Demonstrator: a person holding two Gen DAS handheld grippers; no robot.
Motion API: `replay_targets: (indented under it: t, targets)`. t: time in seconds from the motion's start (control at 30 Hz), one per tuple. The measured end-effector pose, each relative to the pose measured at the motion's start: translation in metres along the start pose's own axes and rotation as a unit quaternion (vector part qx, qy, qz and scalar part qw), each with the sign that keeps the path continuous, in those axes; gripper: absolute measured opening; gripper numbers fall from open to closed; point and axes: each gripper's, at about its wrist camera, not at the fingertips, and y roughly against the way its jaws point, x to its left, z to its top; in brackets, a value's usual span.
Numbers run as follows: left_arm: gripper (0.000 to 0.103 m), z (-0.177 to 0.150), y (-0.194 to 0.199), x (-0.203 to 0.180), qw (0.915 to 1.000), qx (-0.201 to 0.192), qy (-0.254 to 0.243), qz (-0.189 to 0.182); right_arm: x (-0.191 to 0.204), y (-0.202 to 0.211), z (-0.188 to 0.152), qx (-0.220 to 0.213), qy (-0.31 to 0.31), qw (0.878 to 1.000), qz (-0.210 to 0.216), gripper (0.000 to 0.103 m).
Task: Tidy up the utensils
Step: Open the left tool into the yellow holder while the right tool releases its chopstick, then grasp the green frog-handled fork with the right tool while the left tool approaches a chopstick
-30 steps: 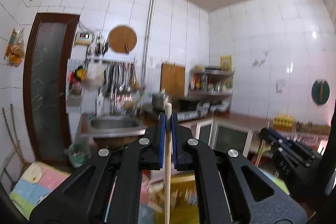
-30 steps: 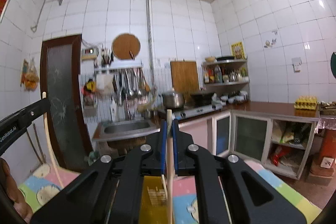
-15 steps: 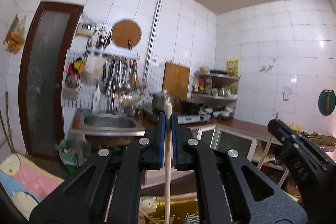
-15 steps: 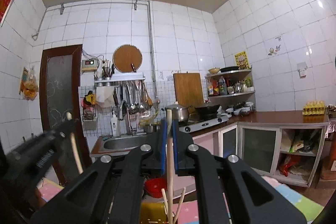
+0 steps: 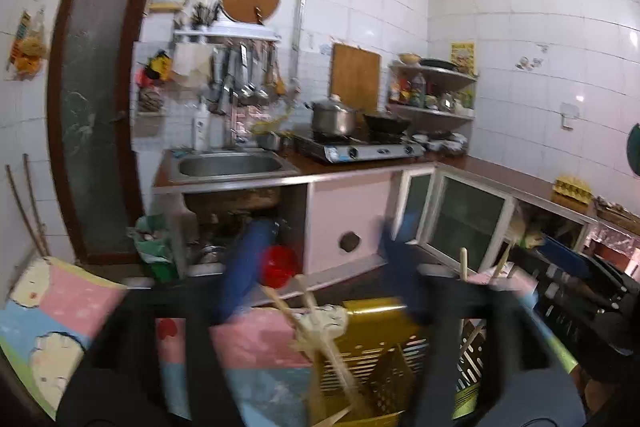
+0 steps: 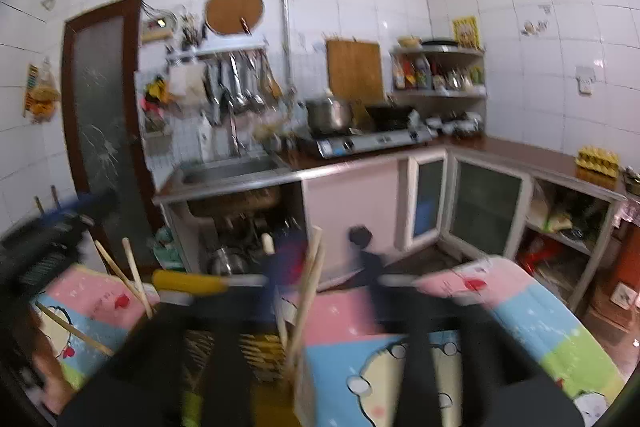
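Observation:
Both views are motion-blurred. My left gripper (image 5: 320, 259) is open, its blue-padded fingers (image 5: 248, 259) spread wide. Below it wooden chopsticks (image 5: 320, 331) lean in a yellow slotted utensil holder (image 5: 372, 359). The right gripper's black body (image 5: 576, 291) shows at the right edge. My right gripper (image 6: 324, 263) is open, its fingers spread. Wooden chopsticks (image 6: 308, 291) stand between them in the yellow holder (image 6: 256, 351). More chopsticks (image 6: 132, 275) lean at the left, near the left gripper's body (image 6: 44, 239).
A pastel cartoon-print mat (image 6: 460, 323) covers the surface under the holder. Behind are a steel sink (image 5: 228, 167), a gas stove with a pot (image 5: 352, 143), glass-door cabinets (image 5: 468, 223), a wall rack of hanging ladles (image 5: 244, 75) and a dark door (image 5: 96, 107).
Both grippers were shut on an upright chopstick; now both are open and the chopsticks stand in the yellow holder. Both cameras have tilted down toward the holder.

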Motion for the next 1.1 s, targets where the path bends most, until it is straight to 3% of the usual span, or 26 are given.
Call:
replay_targets:
  t: [0.03, 0.23, 0.4, 0.83, 1.1]
  targets:
    - [0.087, 0.003, 0.009, 0.003, 1.0, -0.006, -0.001, 0.004, -0.004, 0.005, 0.0, 0.004, -0.004, 1.0, 0.003, 0.076]
    - [0.098, 0.011, 0.046, 0.032, 0.9998, 0.019, 0.007, 0.009, -0.017, 0.039, -0.004, 0.016, -0.024, 0.999, -0.013, 0.076]
    - [0.098, -0.004, 0.07, 0.048, 0.9987, 0.045, 0.0, 0.024, -0.013, 0.071, -0.032, 0.048, -0.012, 0.998, -0.027, 0.076]
    - [0.098, -0.108, 0.1, 0.06, 0.9827, 0.18, -0.021, 0.037, 0.009, 0.1, -0.148, 0.17, 0.009, 0.985, -0.026, 0.076]
    - [0.098, -0.161, 0.092, 0.072, 0.9661, 0.253, -0.013, 0.049, 0.036, 0.103, -0.183, 0.205, 0.025, 0.978, -0.02, 0.075]
